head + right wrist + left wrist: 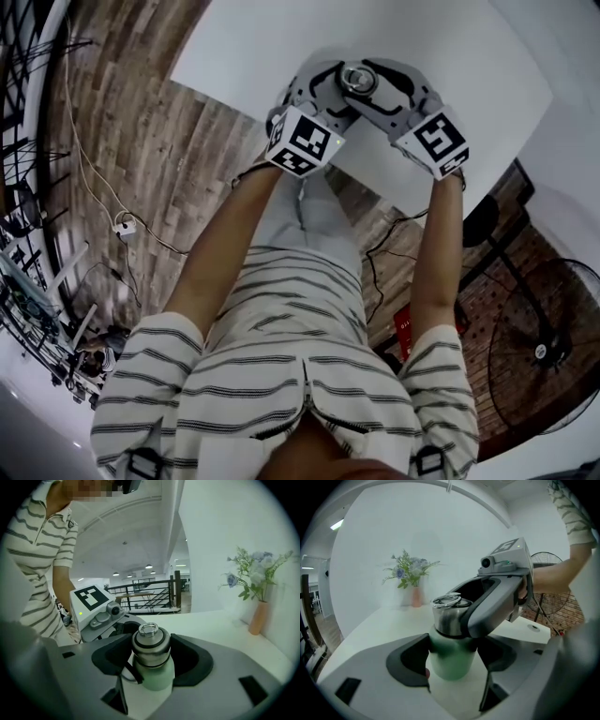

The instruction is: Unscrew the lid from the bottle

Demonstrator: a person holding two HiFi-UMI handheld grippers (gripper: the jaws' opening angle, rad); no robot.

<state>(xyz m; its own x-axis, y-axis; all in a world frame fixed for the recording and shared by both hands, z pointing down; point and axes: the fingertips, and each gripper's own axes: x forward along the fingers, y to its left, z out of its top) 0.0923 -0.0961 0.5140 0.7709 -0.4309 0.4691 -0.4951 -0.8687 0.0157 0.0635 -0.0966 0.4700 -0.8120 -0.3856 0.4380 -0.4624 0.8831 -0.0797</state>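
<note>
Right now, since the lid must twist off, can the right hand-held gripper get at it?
Probably yes: the right hand-held gripper has its jaws on either side of the metal lid, seemingly gripping it, while the left hand-held gripper clamps the green bottle below.

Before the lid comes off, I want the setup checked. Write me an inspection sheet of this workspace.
Surface: white table.
Job's things: green bottle; steel lid on it, not yet off.
Clutter: vase of flowers on the table, well apart from the bottle.
Grippers: left hand-held gripper clamped on the bottle's green body; right hand-held gripper clamped on the lid.
Cables: a light cable with a plug on the floor; a dark cable beside the person's leg.
Surroundings: wooden floor, standing fan, railing beyond the table.
</note>
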